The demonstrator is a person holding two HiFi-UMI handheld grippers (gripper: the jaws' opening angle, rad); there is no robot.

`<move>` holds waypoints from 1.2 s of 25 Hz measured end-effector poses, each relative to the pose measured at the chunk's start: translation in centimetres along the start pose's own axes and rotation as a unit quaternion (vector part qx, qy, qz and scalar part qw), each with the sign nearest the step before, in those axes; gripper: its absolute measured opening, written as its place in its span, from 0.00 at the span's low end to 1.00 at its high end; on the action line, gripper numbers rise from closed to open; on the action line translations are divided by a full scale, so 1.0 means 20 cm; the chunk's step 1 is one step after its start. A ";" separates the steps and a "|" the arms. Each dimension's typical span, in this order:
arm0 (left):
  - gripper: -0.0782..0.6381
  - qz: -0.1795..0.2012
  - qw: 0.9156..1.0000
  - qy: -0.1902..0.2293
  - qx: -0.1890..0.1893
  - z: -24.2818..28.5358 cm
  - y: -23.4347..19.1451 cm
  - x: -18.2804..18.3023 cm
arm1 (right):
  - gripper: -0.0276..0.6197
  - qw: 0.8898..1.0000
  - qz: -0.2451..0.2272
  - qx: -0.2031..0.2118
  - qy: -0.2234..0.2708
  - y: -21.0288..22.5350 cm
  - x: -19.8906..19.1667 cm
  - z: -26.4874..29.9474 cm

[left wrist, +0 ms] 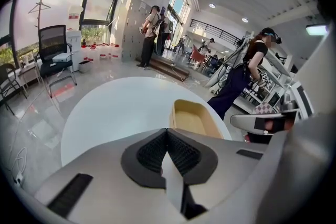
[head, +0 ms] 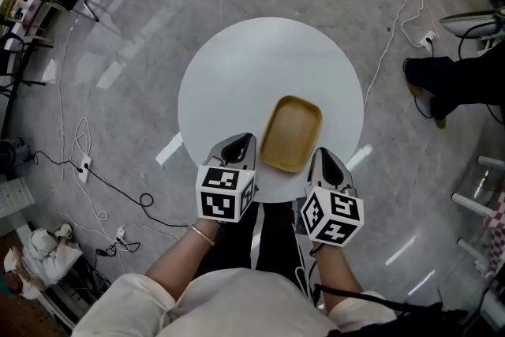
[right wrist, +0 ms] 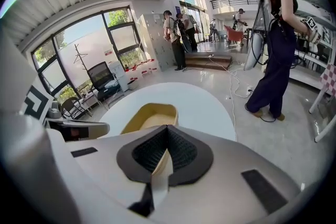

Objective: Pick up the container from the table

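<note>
One tan container [head: 291,133] sat on the round white table [head: 237,67], near its front edge. Left gripper [head: 239,140] and right gripper [head: 323,157], jaws closed and empty, flanked it, just beside. One bystander [head: 454,81] stood well right, cables [head: 85,162] trailed across the floor.

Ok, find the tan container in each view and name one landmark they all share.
Head view: container right of centre, at mid-height, near the table's close edge.
Left gripper view: container slightly right of centre, a little below mid-height.
Right gripper view: container left of centre, a little below mid-height.
Shared landmark: the round white table under it.
</note>
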State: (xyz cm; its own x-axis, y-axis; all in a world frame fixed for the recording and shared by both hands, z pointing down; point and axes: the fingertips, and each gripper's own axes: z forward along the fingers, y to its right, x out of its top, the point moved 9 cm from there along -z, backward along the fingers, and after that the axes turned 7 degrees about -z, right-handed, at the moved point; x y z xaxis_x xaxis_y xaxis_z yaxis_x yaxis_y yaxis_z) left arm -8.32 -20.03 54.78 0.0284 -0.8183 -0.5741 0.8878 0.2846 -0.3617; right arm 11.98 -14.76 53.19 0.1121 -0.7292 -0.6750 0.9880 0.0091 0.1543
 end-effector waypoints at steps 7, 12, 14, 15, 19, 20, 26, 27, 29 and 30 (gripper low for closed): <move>0.13 -0.003 1.000 -0.005 -0.022 0.01 0.01 0.02 | 0.08 1.000 0.019 -0.006 -0.022 0.01 -0.03 0.03; 0.16 0.001 1.000 -0.009 -0.029 0.02 0.03 0.03 | 0.08 0.999 0.025 -0.006 -0.025 0.01 -0.05 0.03; 0.26 0.004 0.999 -0.012 -0.034 0.03 0.03 0.02 | 0.09 0.999 0.028 -0.007 -0.026 0.01 -0.05 0.03; 0.26 0.005 0.999 -0.013 -0.036 0.03 0.03 0.02 | 0.09 0.999 0.029 -0.006 -0.026 0.00 -0.05 0.03; 0.29 0.006 0.999 -0.018 -0.043 0.04 0.04 0.02 | 0.22 0.999 0.033 -0.003 -0.028 -0.01 -0.06 0.04; 0.30 0.006 0.999 -0.020 -0.045 0.04 0.04 0.02 | 0.22 0.999 0.034 -0.003 -0.027 -0.01 -0.06 0.04; 0.38 0.007 0.998 -0.032 -0.056 0.06 0.06 -0.01 | 0.24 0.999 0.038 -0.003 -0.032 -0.02 -0.07 0.05; 0.38 0.007 0.998 -0.033 -0.055 0.07 0.06 -0.01 | 0.24 0.999 0.038 -0.003 -0.033 -0.02 -0.08 0.05; 0.38 0.007 0.998 -0.034 -0.055 0.08 0.06 0.00 | 0.24 0.999 0.040 -0.003 -0.035 -0.01 -0.08 0.06; 0.38 0.006 0.998 -0.035 -0.055 0.09 0.06 0.00 | 0.24 0.999 0.041 -0.003 -0.036 -0.01 -0.08 0.07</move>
State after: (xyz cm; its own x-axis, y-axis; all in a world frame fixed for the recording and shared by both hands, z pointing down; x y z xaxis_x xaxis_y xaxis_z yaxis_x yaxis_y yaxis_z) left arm -6.34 -20.56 55.72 0.0739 -0.8463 -0.5276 0.8317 0.3442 -0.4357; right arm 11.37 -14.58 55.20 0.1847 -0.7727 -0.6073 0.9765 0.0745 0.2022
